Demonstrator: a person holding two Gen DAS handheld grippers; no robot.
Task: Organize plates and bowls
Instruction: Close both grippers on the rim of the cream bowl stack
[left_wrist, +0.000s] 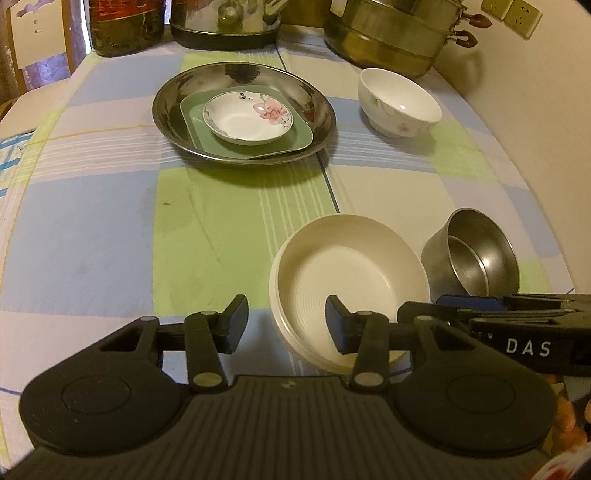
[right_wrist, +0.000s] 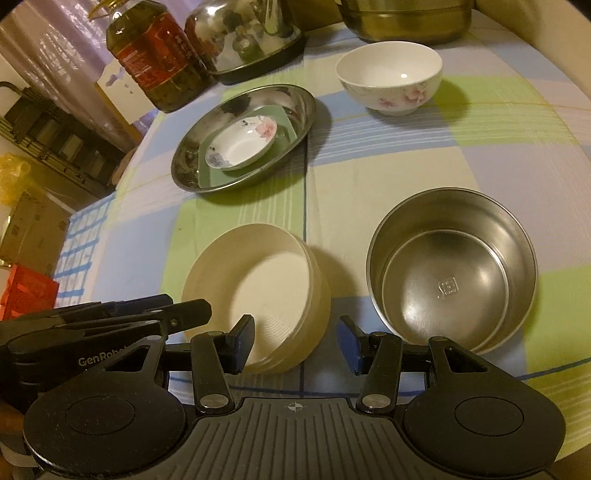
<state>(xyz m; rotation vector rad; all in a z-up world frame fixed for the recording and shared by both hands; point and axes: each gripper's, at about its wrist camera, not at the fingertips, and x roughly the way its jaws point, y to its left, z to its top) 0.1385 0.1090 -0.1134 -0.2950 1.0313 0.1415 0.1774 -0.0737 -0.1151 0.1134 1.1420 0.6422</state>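
A cream bowl (left_wrist: 351, 273) (right_wrist: 258, 291) sits near the table's front. My left gripper (left_wrist: 286, 325) is open, its right finger inside the bowl and its left finger outside. My right gripper (right_wrist: 297, 343) is open astride the bowl's near right rim. Two nested steel bowls (left_wrist: 476, 258) (right_wrist: 454, 269) sit to the right. A steel plate (left_wrist: 166, 107) (right_wrist: 184, 173) further back holds a green square plate (left_wrist: 192, 110) (right_wrist: 207, 177) and a small floral dish (left_wrist: 247, 118) (right_wrist: 240, 146). A white floral bowl (left_wrist: 399, 101) (right_wrist: 389, 75) stands at the back right.
A checked cloth (left_wrist: 110, 229) (right_wrist: 406, 155) covers the table. At the back stand an oil bottle (left_wrist: 125, 26) (right_wrist: 159, 55), a steel kettle (left_wrist: 229, 22) (right_wrist: 243, 37) and a brass steamer pot (left_wrist: 395, 33) (right_wrist: 406, 18). A wall (left_wrist: 535, 110) is on the right.
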